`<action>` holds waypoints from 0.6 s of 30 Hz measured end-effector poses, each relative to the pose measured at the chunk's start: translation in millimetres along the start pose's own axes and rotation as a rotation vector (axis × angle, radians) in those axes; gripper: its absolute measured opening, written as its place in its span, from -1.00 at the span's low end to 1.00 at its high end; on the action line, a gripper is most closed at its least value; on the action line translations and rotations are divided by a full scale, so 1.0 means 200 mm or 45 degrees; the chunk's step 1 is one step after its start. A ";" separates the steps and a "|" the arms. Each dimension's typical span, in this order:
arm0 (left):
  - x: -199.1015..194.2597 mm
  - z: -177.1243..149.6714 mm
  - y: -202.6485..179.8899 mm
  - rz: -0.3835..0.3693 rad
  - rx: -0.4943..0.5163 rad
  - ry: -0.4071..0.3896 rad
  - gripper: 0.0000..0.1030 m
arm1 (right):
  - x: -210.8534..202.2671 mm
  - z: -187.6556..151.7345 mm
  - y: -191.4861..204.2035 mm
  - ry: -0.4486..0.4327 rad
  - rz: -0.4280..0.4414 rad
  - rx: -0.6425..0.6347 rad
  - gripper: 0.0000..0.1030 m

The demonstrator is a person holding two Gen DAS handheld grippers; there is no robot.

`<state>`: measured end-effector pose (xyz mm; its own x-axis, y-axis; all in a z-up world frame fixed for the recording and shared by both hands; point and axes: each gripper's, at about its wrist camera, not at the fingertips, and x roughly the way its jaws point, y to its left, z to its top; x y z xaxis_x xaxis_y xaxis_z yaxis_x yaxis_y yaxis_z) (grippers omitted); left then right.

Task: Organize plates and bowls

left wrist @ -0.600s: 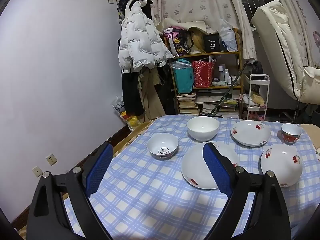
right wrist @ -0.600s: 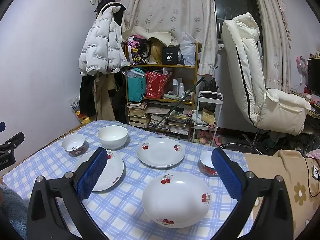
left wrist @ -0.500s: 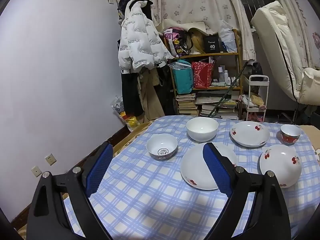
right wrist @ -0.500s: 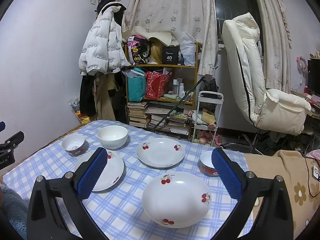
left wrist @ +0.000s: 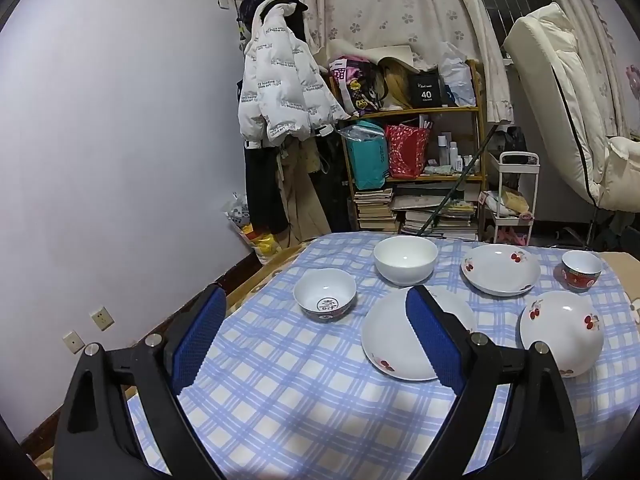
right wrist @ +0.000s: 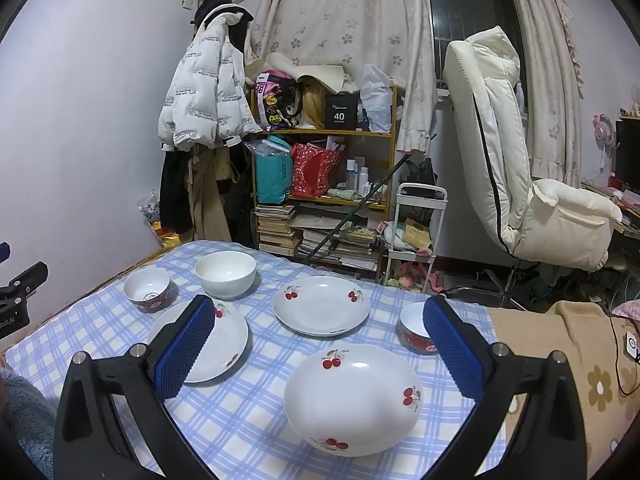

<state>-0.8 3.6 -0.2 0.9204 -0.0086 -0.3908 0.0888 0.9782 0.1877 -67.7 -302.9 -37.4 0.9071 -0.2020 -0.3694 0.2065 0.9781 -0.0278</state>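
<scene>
Three white cherry-printed ceramic plates (right wrist: 353,396) and three bowls are laid apart on the blue-and-white checked tablecloth (left wrist: 304,396). The spread, empty left gripper (left wrist: 316,338) and right gripper (right wrist: 320,346) are held above it. Only the right wrist view shows the brown flowered blanket (right wrist: 568,364); "40" is read on a black shelf box (right wrist: 340,112).

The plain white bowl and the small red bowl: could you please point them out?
plain white bowl (left wrist: 405,258), left wrist view, on its inner floor.
small red bowl (left wrist: 581,276), left wrist view, on its red outer wall.
</scene>
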 end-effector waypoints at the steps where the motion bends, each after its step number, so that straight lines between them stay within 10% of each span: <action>1: 0.00 0.00 0.00 0.000 0.000 0.000 0.75 | 0.00 0.00 0.00 -0.001 -0.001 0.000 1.00; 18: 0.00 0.00 -0.01 0.003 0.007 -0.003 0.75 | 0.00 0.00 0.00 0.001 0.000 0.000 1.00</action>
<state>-1.0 2.6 -0.3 0.9214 -0.0068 -0.3885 0.0889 0.9770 0.1937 -67.0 -302.7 -38.2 0.9067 -0.2022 -0.3703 0.2068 0.9780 -0.0277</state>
